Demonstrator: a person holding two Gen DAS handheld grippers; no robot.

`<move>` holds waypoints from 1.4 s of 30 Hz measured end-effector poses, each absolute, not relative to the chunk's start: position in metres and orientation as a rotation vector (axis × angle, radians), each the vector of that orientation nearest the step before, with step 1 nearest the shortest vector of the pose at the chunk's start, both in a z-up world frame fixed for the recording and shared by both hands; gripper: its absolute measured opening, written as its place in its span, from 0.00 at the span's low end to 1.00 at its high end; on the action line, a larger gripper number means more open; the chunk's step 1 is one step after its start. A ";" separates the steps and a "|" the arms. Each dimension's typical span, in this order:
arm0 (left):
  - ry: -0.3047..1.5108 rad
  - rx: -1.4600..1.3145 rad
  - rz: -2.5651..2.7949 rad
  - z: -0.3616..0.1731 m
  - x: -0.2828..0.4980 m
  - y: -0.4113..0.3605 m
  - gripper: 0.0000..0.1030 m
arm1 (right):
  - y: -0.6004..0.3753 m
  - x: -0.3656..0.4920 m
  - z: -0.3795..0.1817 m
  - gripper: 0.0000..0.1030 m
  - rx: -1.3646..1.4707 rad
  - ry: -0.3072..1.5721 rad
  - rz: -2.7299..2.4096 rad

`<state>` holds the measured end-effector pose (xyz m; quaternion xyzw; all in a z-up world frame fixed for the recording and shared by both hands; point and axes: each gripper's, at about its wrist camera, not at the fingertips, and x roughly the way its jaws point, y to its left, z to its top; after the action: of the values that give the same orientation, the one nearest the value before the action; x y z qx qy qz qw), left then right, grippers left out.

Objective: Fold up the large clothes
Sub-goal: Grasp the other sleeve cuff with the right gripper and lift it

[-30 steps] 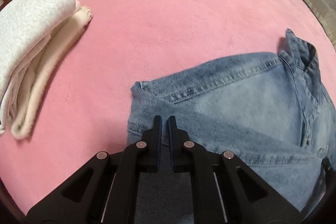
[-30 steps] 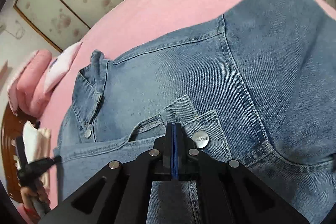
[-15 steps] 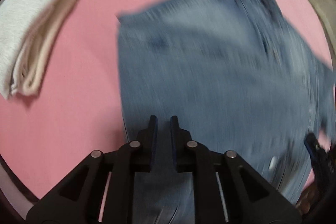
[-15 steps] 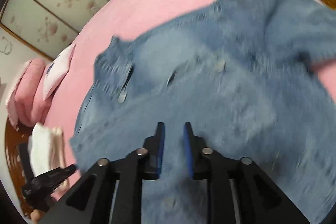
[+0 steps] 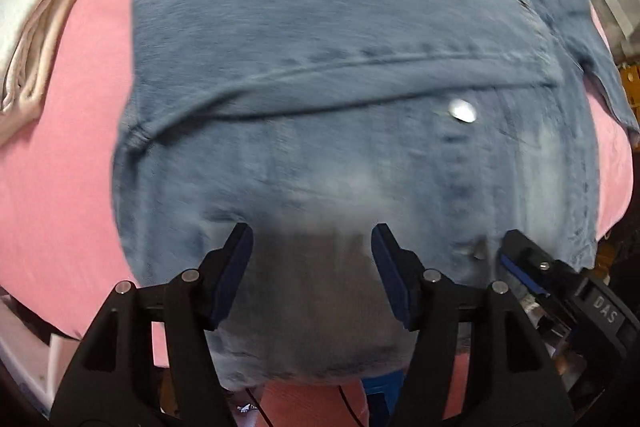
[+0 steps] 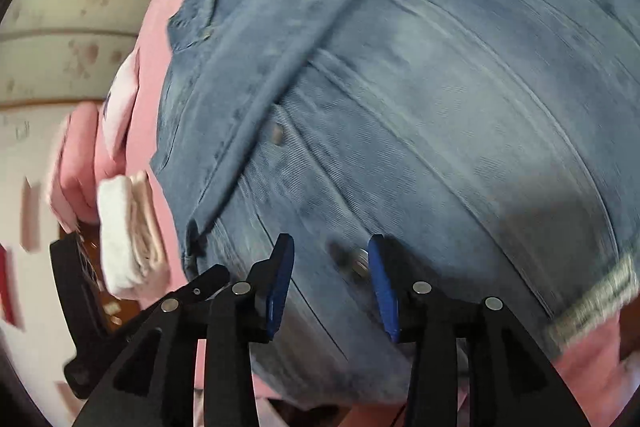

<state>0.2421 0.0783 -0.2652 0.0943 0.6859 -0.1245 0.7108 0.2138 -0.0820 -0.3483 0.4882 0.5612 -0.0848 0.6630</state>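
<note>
A blue denim jacket (image 5: 340, 75) lies folded on the pink bed cover (image 5: 60, 155), with a metal button (image 5: 462, 110) showing. It also fills the right wrist view (image 6: 420, 99). My left gripper (image 5: 312, 247) is open and empty above the jacket's near edge. My right gripper (image 6: 330, 259) is open and empty above the near edge too, over a metal button (image 6: 360, 261). The right gripper shows at the lower right of the left wrist view (image 5: 568, 291). The left gripper shows at the lower left of the right wrist view (image 6: 84, 307). Both views are blurred by motion.
A folded white and cream garment (image 5: 32, 27) lies on the bed left of the jacket; it also shows in the right wrist view (image 6: 128, 231). Pink pillows (image 6: 80, 163) lie behind it. The bed's near edge (image 5: 80, 339) is just below my grippers.
Both grippers have let go of the denim and opened wide. They have pulled back and up from the jacket, so more of it is in view.
</note>
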 end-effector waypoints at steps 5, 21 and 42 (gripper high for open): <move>1.534 0.187 -0.285 -0.248 0.209 0.030 0.58 | -0.118 0.202 -0.350 0.46 1.141 1.262 -0.198; 1.545 0.158 -0.357 -0.234 0.170 -0.205 0.60 | -0.353 0.159 -0.330 0.53 1.312 1.047 -0.403; 1.576 0.224 -0.371 -0.235 0.182 -0.291 0.60 | -0.551 0.190 -0.317 0.33 1.584 0.572 -0.807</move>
<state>0.1822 -0.2906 -0.2350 0.1001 0.7033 -0.1656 0.6840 0.1897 -0.5509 -0.3167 0.6819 0.2461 -0.3472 0.5949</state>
